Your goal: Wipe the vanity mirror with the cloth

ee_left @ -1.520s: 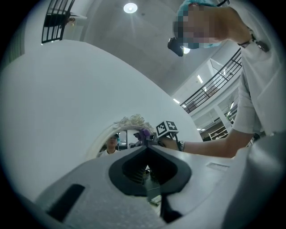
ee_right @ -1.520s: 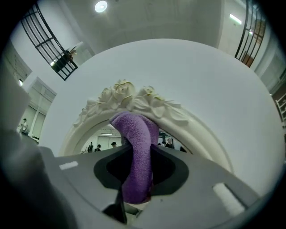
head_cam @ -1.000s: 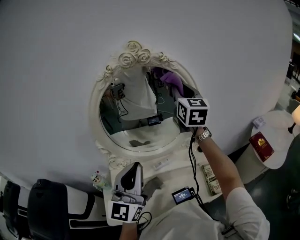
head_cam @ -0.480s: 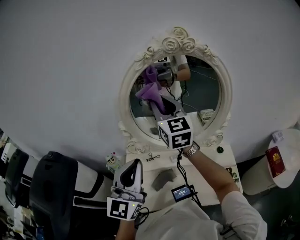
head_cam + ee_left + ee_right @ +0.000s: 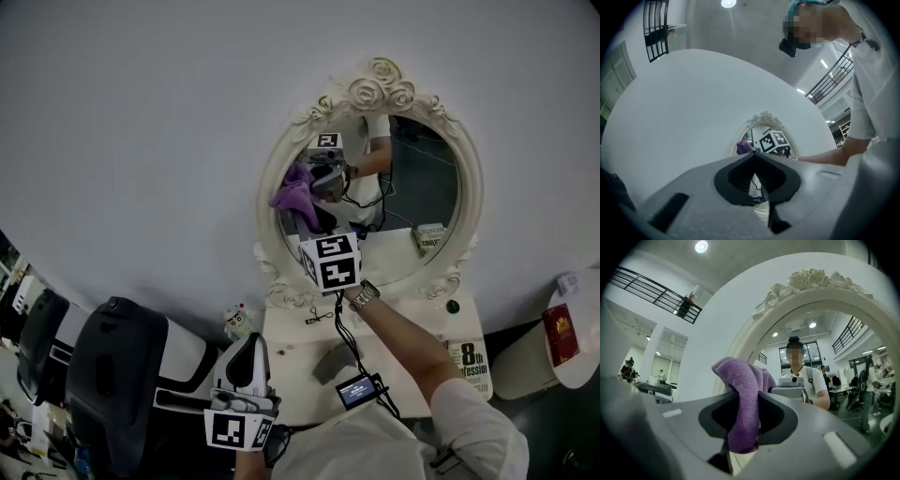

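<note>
Cloth handling: the cloth (image 5: 742, 401) looked soft, light and limp, so it would likely fold and drag rather than push. A bunched middle fold is the best place to pinch it.
Cloth grip: the right gripper (image 5: 749, 394) was clamped on exactly such a fold. One plush lobe stood above the jaws and a tail hung below.
Cloth look: purple, fuzzy terry pile, crumpled into a thick wad, no wet sheen that I could make out.
Cloth place: it was up at the left side of the vanity mirror (image 5: 408, 192), close to the glass. Whether it was actually touching I couldn't tell.
Mirror: oval glass in a cream frame with carved roses on top. It was hard, smooth and probably fragile, so light pressure seemed wise.
Left gripper: the left gripper (image 5: 753, 157) had its jaws together on nothing and was held low at the near left, by the bench (image 5: 286, 370).
</note>
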Action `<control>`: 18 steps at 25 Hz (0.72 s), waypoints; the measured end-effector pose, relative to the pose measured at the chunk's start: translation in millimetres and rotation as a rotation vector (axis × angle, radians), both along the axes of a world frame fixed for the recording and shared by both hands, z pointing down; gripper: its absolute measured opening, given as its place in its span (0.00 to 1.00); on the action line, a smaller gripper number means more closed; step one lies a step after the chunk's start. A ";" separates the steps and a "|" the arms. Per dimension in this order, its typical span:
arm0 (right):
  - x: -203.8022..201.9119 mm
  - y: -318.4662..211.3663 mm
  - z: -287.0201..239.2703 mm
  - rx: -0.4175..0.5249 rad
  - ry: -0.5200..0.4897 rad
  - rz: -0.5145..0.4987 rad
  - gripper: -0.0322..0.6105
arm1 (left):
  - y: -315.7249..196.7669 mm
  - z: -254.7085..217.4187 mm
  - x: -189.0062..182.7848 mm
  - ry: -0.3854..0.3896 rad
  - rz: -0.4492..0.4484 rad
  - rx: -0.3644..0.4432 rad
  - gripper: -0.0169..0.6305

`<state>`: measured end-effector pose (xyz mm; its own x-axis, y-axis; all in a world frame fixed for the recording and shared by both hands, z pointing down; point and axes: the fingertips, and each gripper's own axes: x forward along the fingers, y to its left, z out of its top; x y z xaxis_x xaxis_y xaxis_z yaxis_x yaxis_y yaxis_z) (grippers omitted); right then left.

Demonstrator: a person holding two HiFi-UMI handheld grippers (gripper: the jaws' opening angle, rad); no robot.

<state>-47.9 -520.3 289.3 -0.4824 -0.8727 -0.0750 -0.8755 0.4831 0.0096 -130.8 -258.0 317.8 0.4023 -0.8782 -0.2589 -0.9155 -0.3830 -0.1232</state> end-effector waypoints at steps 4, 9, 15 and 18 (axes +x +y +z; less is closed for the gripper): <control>38.1 -1.6 -2.6 0.002 -0.022 0.056 0.22 | -8.5 -2.8 16.5 -0.005 0.046 0.005 0.04; 112.6 1.6 -4.3 0.021 -0.019 0.177 0.22 | -22.3 0.6 55.5 0.000 0.160 -0.001 0.04; 215.0 9.5 3.5 0.004 0.002 0.352 0.22 | -27.7 3.9 113.5 0.001 0.314 0.003 0.04; 264.1 12.2 5.7 -0.006 0.015 0.442 0.22 | -30.7 4.1 132.7 0.007 0.367 0.004 0.04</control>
